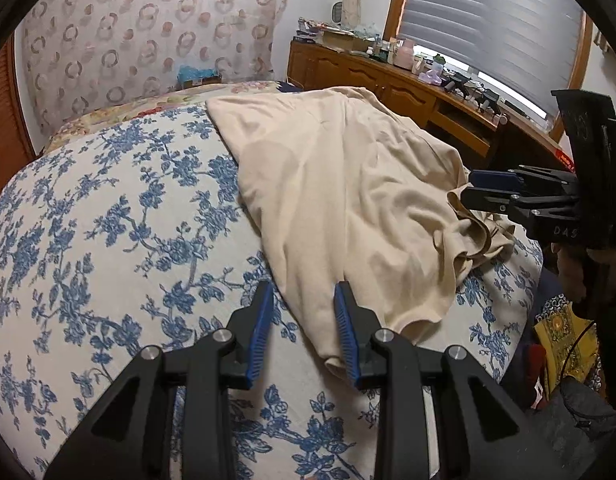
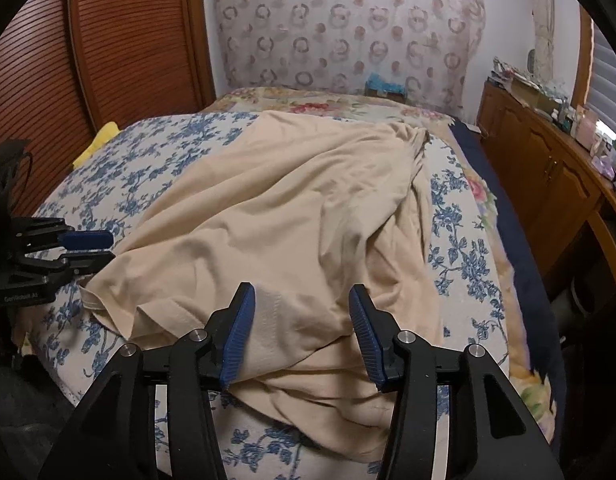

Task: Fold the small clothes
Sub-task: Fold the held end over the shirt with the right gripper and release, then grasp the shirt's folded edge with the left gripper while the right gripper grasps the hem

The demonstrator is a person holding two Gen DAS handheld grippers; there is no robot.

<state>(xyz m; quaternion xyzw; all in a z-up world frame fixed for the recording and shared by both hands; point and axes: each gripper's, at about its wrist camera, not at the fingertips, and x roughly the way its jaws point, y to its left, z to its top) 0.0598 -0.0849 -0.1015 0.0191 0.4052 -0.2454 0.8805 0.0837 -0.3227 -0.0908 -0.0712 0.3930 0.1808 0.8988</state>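
Observation:
A beige garment (image 1: 347,184) lies rumpled on the blue-flowered bedspread (image 1: 108,220). My left gripper (image 1: 303,294) hovers over its near left corner. Its blue pads (image 1: 260,328) stand apart, with the cloth's edge running between them and nothing pinched. In the right wrist view the garment (image 2: 292,208) spreads away from me, and my right gripper (image 2: 300,296) is open just above its bunched near hem. The pads (image 2: 238,332) do not press on the fabric. The right gripper (image 1: 477,190) also shows at the crumpled neckline, and the left gripper (image 2: 90,248) at the cloth's left corner.
A patterned headboard (image 2: 347,32) stands at the far end of the bed. A wooden cabinet (image 1: 367,80) cluttered with small items runs along the window side. A slatted wooden door (image 2: 108,40) is on the other side. A yellow cloth (image 2: 96,142) lies at the bed's left edge.

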